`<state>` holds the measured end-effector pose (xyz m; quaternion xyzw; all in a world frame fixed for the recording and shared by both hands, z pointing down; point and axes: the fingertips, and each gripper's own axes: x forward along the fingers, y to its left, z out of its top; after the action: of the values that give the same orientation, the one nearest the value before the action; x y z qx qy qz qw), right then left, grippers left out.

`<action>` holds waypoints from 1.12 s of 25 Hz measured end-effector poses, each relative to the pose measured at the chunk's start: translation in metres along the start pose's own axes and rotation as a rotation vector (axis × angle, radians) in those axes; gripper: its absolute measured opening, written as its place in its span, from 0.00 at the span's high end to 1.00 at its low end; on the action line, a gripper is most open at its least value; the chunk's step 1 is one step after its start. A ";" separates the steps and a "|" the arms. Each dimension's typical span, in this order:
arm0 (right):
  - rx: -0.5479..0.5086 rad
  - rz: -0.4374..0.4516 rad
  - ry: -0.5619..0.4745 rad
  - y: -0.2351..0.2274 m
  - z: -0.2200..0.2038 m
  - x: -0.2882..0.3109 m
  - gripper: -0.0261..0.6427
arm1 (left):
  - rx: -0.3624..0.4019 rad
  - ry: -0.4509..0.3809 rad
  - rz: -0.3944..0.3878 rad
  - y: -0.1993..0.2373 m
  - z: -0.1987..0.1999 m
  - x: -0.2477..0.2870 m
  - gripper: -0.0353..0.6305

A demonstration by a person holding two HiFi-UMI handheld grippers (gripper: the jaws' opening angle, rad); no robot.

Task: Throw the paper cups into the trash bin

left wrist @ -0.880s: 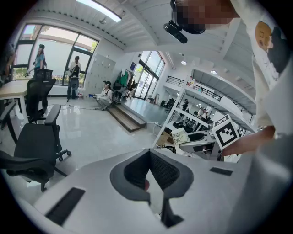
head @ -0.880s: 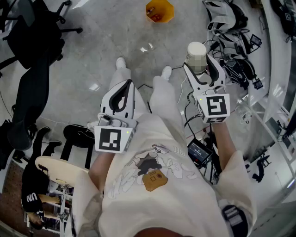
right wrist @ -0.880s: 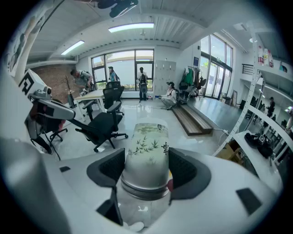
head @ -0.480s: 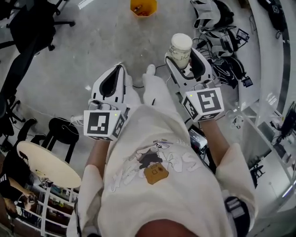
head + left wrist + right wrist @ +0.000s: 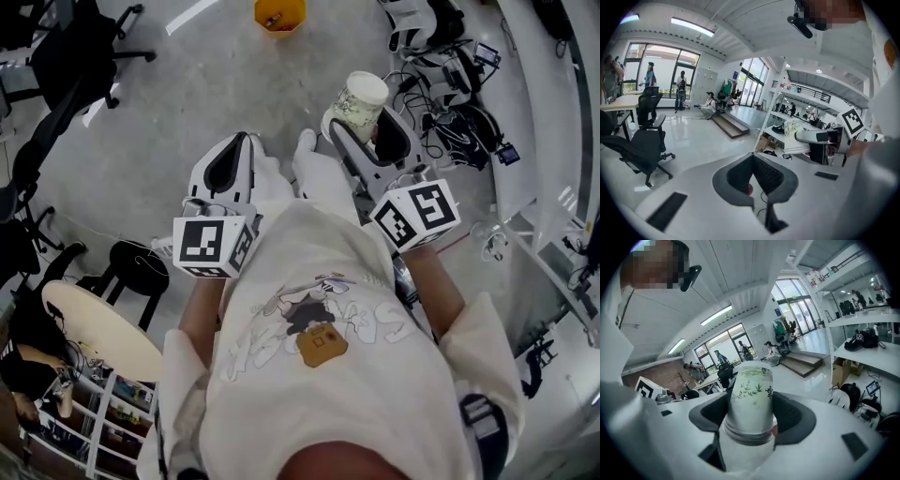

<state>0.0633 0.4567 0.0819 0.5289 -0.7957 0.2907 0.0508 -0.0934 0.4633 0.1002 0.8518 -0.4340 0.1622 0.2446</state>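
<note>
- While the person stood over the grey floor [image 5: 169, 112], the right gripper [image 5: 751, 416] was clamped on a paper cup [image 5: 751, 394], one dark pad pressed to each side of the cup wall.
- Jaws stood wide, and the cup filled the gap between them.
- Cup had a green leaf print and lay along the jaws. Its far end stuck out past the jaw tips and its near end sat deep in the throat of the claw.
- Head view: cup was held off the floor, in front of the person's right side, tilted forward and away from the body.
- Left gripper [image 5: 752, 174] had its pads pressed together with nothing pinched between them. It was held level with the right one, on the person's left.
- Orange bin [image 5: 279, 13] sat on the floor at the top edge of the head view, ahead of the cup and a little to its left, well apart from it. Something small lay inside; could not tell what.
- Cables [image 5: 441, 112] lay in a tangle on the floor just right of the cup.
- Office chair [image 5: 66, 56] was far left, round table [image 5: 94, 328] lower left.
</note>
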 end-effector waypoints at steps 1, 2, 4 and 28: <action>-0.006 0.000 -0.009 -0.003 0.001 -0.006 0.50 | 0.008 -0.001 0.002 -0.005 0.000 0.000 0.94; -0.014 0.000 -0.015 -0.005 0.002 -0.012 0.50 | 0.013 -0.004 0.004 -0.011 0.000 -0.001 0.94; -0.035 0.001 -0.017 -0.009 0.001 -0.023 0.50 | 0.014 -0.015 0.012 -0.022 0.000 -0.004 0.94; -0.306 -0.001 0.126 -0.050 0.069 0.198 0.50 | -0.047 -0.043 -0.057 0.118 0.118 0.161 0.94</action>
<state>0.0369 0.2468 0.1221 0.4959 -0.8258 0.1987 0.1808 -0.0902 0.2321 0.1137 0.8611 -0.4183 0.1264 0.2599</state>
